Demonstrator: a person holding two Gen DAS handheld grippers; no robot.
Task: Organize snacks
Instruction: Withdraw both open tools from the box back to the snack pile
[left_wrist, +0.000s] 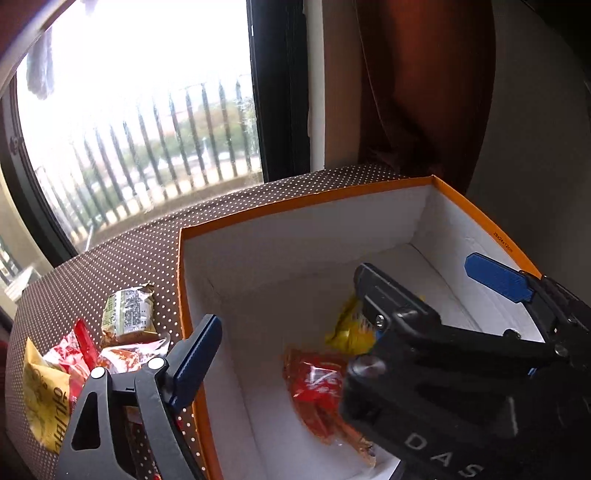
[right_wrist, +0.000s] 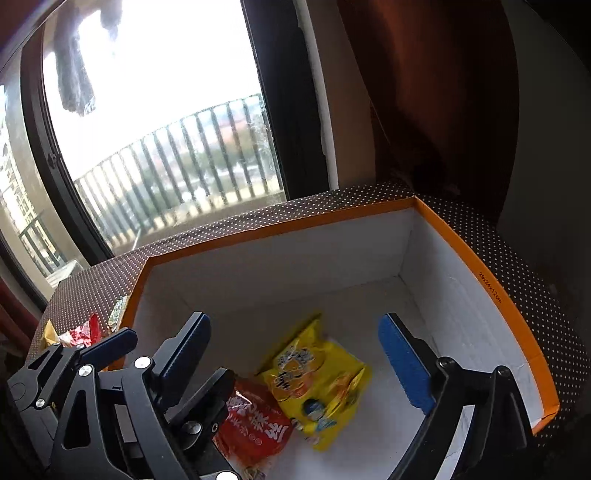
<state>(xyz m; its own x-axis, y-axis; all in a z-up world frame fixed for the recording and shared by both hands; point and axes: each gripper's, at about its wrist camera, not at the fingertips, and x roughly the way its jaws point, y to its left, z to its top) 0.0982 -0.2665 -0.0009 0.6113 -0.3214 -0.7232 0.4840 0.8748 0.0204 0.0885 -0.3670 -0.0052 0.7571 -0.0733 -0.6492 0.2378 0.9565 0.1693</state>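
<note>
Black hand-held gripper (right_wrist: 295, 354) frames, 2 blue finger pads (right_wrist: 402, 365) apiece (silver screws, white "DAS" lettering).

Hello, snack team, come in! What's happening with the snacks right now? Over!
Both tools open, nothing held: left tool, right tool over the box. Yellow packet and red packet lie inside. More snacks wait outside. Nothing blocking.

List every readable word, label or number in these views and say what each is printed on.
"29x24x12cm": on the orange rim of the box.
"DAS": on the black body of the right claw, cut off by the frame edge.
Red packet, yellow packet, green-labelled packet, yellow packet outside the box: print too blurred to read.
</note>
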